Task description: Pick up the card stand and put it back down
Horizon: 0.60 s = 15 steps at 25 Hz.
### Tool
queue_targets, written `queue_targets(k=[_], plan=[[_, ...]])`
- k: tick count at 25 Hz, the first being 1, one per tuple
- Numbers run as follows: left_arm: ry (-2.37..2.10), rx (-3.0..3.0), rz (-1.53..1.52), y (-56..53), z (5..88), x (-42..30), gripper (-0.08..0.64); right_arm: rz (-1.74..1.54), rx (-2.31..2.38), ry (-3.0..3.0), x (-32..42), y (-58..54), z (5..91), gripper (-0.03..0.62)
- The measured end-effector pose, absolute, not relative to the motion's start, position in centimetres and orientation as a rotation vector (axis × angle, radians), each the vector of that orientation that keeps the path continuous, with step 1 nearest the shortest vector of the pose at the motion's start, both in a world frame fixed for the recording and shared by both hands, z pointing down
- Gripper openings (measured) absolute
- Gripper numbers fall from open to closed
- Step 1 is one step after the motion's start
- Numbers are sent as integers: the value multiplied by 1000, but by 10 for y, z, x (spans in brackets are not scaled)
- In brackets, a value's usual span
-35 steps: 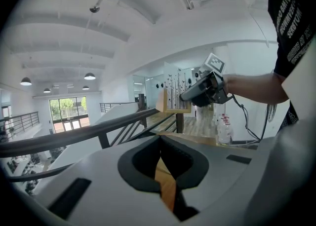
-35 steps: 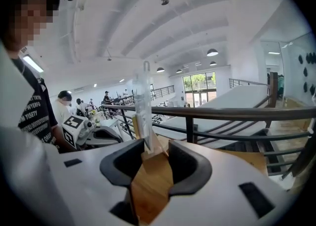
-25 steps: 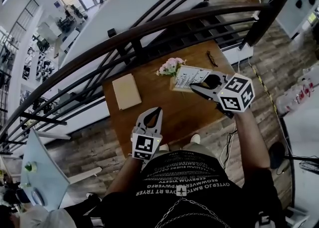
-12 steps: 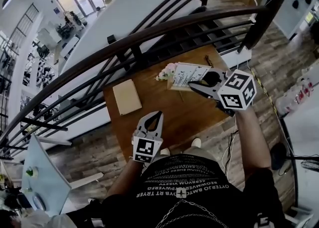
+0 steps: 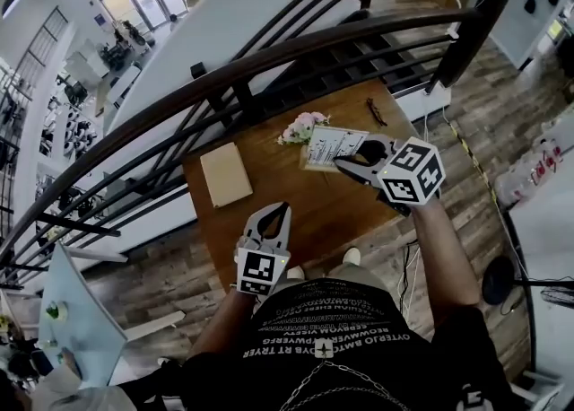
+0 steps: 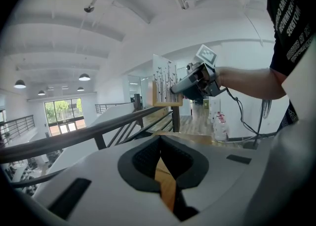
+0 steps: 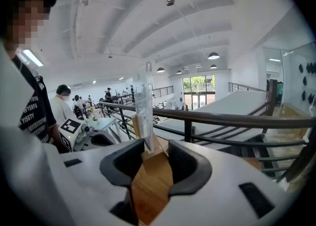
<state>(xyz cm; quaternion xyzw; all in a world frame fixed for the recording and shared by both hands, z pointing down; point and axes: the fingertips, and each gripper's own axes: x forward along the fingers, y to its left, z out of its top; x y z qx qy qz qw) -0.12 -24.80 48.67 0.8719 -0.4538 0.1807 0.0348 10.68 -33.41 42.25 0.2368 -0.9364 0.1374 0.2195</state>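
Note:
The card stand (image 5: 330, 146) is a clear upright holder with a printed white card on a small wooden base. It hangs above the wooden table (image 5: 305, 212), with my right gripper (image 5: 345, 165) shut on its base. The left gripper view shows the card stand (image 6: 163, 79) held high by the right gripper (image 6: 195, 82), with air beneath it. In the right gripper view the card stand (image 7: 145, 99) rises edge-on from between the jaws of the right gripper (image 7: 148, 153). My left gripper (image 5: 282, 207) hovers over the table's near edge, shut and empty; it also shows as the left gripper (image 6: 159, 156) in its own view.
A pink flower bunch (image 5: 303, 124) stands just left of the stand. A tan notebook (image 5: 226, 173) lies at the table's left, dark glasses (image 5: 381, 111) at the far right corner. A dark railing (image 5: 269, 59) runs behind the table. People sit at desks (image 7: 64, 99) in the distance.
My right gripper has shifted a little left and toward me with the card stand still in it. The left gripper has stayed where it was.

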Motion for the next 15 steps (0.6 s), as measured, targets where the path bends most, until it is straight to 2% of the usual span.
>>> queue_targets(k=[15], plan=[[-1425, 2650, 587, -243, 495, 14, 20, 557, 677, -2491, 112, -304, 567, 161]])
